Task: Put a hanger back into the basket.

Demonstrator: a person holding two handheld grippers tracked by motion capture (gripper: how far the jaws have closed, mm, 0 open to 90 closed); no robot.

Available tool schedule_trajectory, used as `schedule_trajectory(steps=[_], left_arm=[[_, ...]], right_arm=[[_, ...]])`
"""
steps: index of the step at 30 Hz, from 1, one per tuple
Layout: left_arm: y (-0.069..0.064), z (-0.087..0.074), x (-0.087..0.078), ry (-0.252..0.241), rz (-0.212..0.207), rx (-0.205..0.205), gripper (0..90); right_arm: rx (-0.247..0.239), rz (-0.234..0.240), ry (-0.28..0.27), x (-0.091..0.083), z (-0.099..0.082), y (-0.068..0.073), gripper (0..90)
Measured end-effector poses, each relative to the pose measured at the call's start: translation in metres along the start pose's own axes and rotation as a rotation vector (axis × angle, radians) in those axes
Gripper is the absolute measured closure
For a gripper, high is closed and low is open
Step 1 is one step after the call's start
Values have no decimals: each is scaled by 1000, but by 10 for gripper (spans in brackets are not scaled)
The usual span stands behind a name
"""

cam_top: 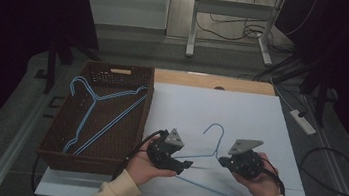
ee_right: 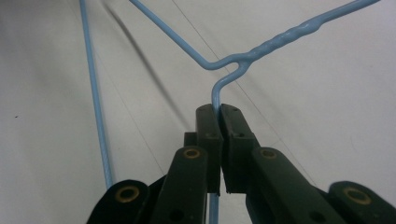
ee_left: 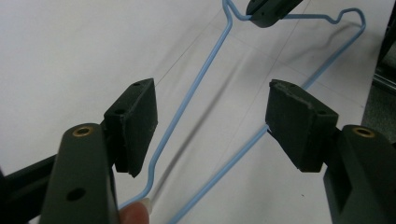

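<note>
- Wire hanger [ee_right: 261, 49]: thin metal wire under a smooth, slightly glossy light-blue coating; twisted strands at the neck.
- Right gripper [ee_right: 219, 112]: matt black plastic with brass-coloured inserts.
- Left gripper [ee_left: 210, 126]: matt black pads [ee_left: 299, 121], roughened at the worn edge.
- Desk [cam_top: 241, 111]: smooth, matt white sheet; bare wood strip at the far edge.
- Basket [cam_top: 58, 129]: dark brown woven wicker, coarse-textured.
- Sleeve [cam_top: 115, 194]: soft cream cloth.

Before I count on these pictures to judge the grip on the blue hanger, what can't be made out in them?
- High view: where the right gripper pinches the hanger is too small and dim to see.
- Left gripper view: the hanger's near shoulder runs off the bottom edge behind the left gripper.
- High view: how many hangers lie in the basket is hard to tell; the wires overlap.
</note>
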State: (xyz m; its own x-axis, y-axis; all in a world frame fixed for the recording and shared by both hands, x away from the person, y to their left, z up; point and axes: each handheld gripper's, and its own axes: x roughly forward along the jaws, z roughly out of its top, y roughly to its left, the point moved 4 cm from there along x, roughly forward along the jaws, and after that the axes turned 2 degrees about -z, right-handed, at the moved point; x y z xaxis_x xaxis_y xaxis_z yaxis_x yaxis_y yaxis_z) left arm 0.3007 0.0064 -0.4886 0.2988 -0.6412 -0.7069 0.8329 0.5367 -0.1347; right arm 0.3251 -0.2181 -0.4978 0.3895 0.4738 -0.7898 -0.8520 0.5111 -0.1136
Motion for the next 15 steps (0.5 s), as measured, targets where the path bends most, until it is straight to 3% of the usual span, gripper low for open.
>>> schedule_trajectory(steps=[6, 11, 15], left_arm=[[5, -2, 20, 38, 14, 4, 356], [8, -1, 30, 37, 25, 14, 383], [6, 1, 38, 71, 12, 67, 403]], right_arm=[[-8, 2, -1, 0, 0, 0, 877], [-12, 10, -4, 0, 0, 1, 877], [-20, 15, -10, -1, 0, 2, 877]])
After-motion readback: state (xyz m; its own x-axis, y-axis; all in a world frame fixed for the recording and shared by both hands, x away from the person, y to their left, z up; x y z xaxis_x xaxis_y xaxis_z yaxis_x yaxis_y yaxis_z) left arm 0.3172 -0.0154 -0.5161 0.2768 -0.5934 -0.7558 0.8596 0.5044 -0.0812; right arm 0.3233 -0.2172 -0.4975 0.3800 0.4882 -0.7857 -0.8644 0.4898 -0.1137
